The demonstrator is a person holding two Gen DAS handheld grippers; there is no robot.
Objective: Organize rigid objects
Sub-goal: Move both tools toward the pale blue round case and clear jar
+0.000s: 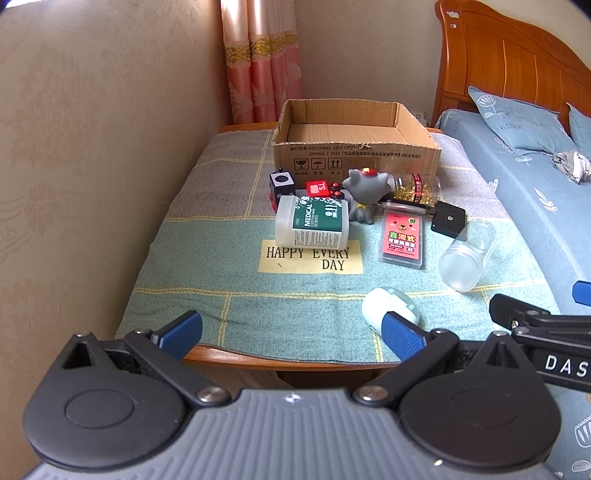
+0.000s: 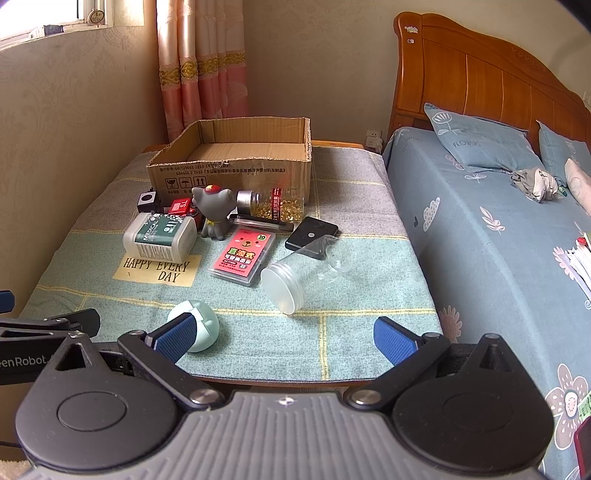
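Surface, checked cloth: one open cardboard box, one white medical bottle, one grey cat figure, two clear jars, one pale ball. Left hand-held gripper and right hand-held gripper: both with fingers apart, holding nothing.

Soft daylight, sharp fisheye views

Light enters from the window at upper left; shadows are faint, edges bend and corners darken.

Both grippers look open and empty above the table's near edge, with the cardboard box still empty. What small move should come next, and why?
Probably lower the right gripper toward the pale green egg-shaped case. It lies nearest, alone on the cloth, apart from the cluster in front of the cardboard box; nothing sits between the open fingers.
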